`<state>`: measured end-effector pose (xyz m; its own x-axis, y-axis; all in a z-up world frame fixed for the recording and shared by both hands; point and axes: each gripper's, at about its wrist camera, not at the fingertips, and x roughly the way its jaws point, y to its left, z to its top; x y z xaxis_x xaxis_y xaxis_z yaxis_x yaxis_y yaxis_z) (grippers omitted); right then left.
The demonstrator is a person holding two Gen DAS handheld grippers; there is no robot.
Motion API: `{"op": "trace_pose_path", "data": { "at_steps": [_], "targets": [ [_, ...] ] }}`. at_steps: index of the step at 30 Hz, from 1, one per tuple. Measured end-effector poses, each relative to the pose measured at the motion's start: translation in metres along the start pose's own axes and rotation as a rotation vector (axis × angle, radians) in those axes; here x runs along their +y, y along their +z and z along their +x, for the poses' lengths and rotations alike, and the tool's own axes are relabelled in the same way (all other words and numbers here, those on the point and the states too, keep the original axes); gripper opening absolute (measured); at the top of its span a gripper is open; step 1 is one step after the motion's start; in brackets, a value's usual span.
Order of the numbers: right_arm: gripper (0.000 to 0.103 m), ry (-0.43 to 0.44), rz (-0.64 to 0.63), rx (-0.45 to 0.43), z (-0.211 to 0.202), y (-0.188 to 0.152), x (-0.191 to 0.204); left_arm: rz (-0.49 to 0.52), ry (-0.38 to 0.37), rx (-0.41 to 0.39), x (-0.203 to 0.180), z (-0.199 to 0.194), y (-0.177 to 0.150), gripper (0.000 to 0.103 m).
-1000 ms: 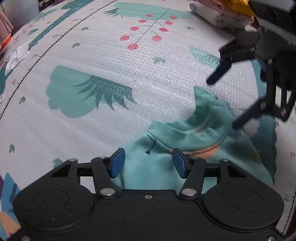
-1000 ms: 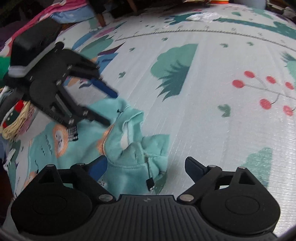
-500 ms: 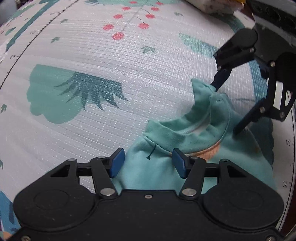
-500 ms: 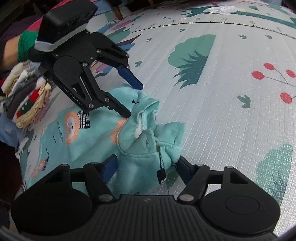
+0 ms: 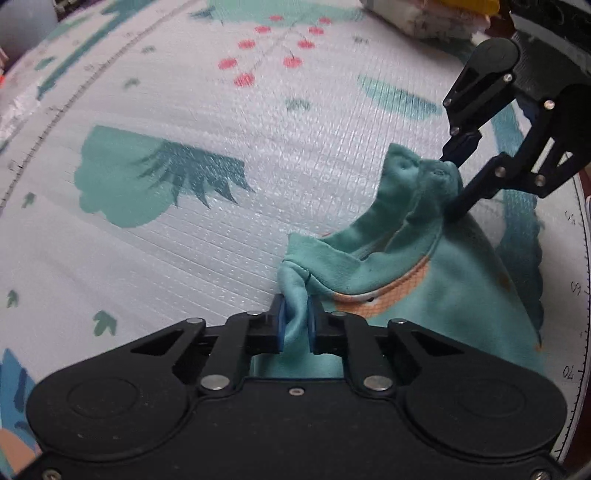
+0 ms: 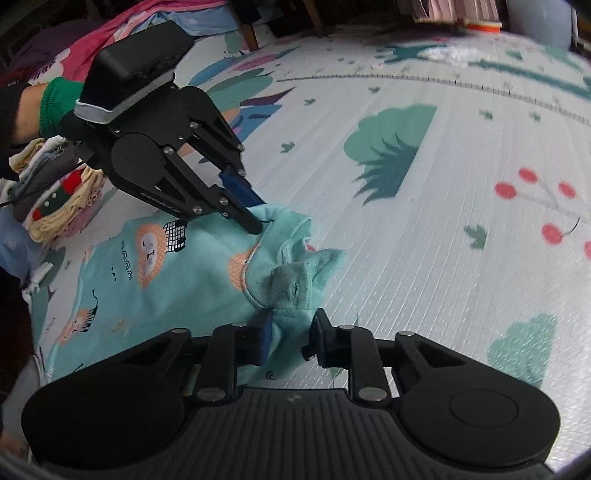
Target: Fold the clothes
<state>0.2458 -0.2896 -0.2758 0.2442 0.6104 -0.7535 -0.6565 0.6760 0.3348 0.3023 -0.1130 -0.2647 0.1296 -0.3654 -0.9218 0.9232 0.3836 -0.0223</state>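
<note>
A teal child's hoodie (image 5: pixel 424 291) with orange animal prints lies on the patterned play mat (image 5: pixel 221 166). My left gripper (image 5: pixel 295 326) is shut on a pinch of its neck edge; it also shows in the right wrist view (image 6: pixel 255 218), tips on the cloth. My right gripper (image 6: pixel 291 334) is shut on the bunched hood edge at the other side; it shows in the left wrist view (image 5: pixel 456 184). The hoodie (image 6: pixel 166 280) body spreads out to the left in the right wrist view.
Stacks of folded clothes sit at the mat's edge (image 6: pixel 55 206) and at the far corner (image 5: pixel 436 18). The mat (image 6: pixel 443 184) stretches out beyond the hoodie. A crumpled white plastic piece (image 5: pixel 18 110) lies at the far left.
Both grippers closed on the hoodie's neck and hood edges; they were open above it before. The cloth between them is now pulled up and bunched.
</note>
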Motion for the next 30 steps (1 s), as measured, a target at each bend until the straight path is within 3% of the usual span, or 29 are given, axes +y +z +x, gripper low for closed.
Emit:
{"op": "trace_pose_path", "data": {
  "at_steps": [3, 7, 15, 19, 23, 26, 30],
  "targets": [
    [0.015, -0.066, -0.05, -0.015, -0.009, 0.012, 0.01, -0.024, 0.056, -0.075, 0.003, -0.029, -0.002, 0.008],
    [0.012, -0.141, -0.118, -0.07, -0.023, 0.039, 0.019, -0.1, 0.163, -0.193, 0.02, -0.07, -0.007, 0.008],
    [0.01, -0.459, -0.445, -0.226, -0.036, 0.122, 0.067, -0.229, 0.469, -0.411, 0.051, -0.141, 0.002, 0.008],
    [0.009, -0.67, -0.569, -0.382, -0.058, 0.167, 0.093, -0.251, 0.619, -0.588, 0.052, -0.197, 0.016, 0.008],
    [0.009, -0.79, -0.648, -0.555, -0.092, 0.187, 0.114, -0.193, 0.669, -0.725, 0.034, -0.252, 0.016, 0.008],
    [0.009, -0.789, -0.721, -0.558, -0.092, 0.175, 0.123, -0.129, 0.674, -0.705, 0.013, -0.253, 0.002, 0.008],
    [0.009, -0.71, -0.796, -0.416, -0.062, 0.124, 0.123, -0.048, 0.609, -0.561, -0.013, -0.202, -0.028, 0.008]
  ]
}}
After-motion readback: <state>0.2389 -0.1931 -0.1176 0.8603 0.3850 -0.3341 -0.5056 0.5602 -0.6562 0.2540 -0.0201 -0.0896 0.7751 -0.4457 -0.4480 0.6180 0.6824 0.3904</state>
